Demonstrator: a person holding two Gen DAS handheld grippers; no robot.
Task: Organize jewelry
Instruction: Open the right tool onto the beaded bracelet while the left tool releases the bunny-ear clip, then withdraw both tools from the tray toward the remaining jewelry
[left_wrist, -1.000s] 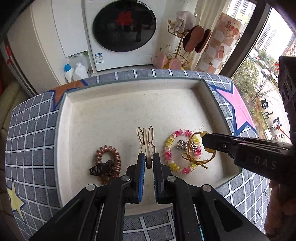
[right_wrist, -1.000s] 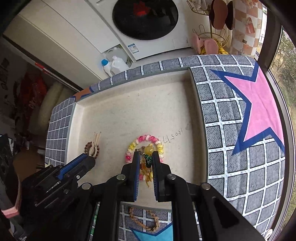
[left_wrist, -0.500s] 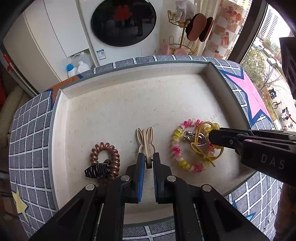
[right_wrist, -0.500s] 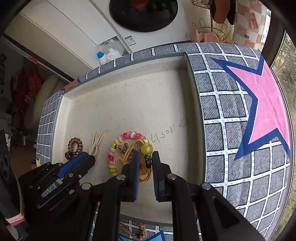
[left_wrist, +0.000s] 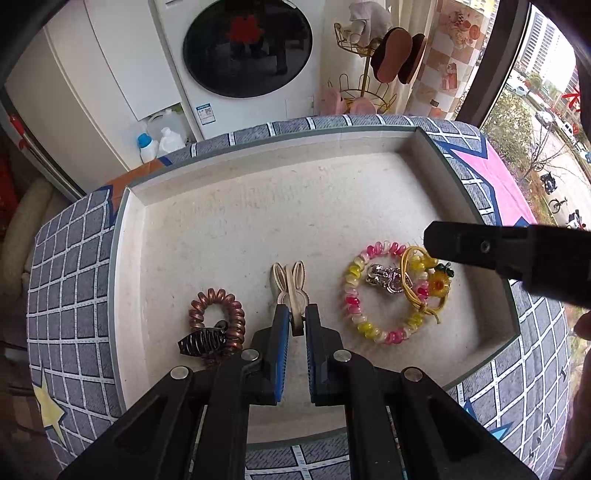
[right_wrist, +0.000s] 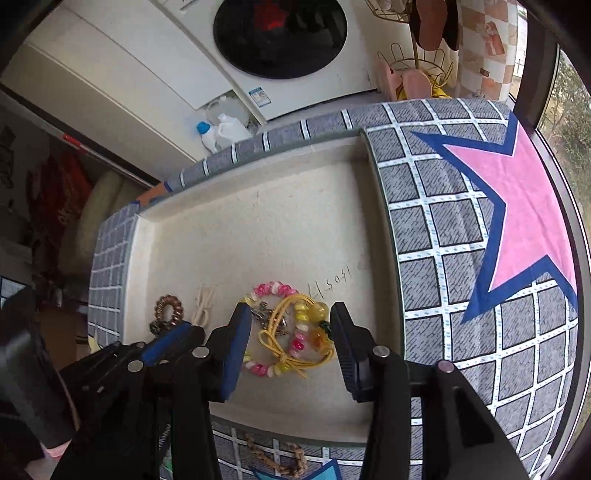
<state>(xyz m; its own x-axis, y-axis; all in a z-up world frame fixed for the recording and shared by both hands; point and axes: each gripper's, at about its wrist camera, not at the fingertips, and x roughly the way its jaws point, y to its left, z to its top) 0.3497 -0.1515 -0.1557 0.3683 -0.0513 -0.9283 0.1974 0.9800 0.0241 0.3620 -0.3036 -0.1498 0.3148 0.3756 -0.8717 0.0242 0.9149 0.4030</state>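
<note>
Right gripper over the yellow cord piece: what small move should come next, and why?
Probably lift the right gripper straight up and clear. Its jaws are opening, and the yellow cord piece lies loose on the tray between them, across the pink and yellow coil bracelet, apparently with neither pad pressing on it.

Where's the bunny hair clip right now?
In the left wrist view, the bunny hair clip is pinched in the left gripper, between the brown coil hair tie and the beaded bracelet.

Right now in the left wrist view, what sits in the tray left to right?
Copper spiral hair tie with a dark claw clip on it → bunny-ear clip held in the left gripper → pink-and-yellow spiral tie → yellow cord bracelet beneath the right gripper's finger.
</note>
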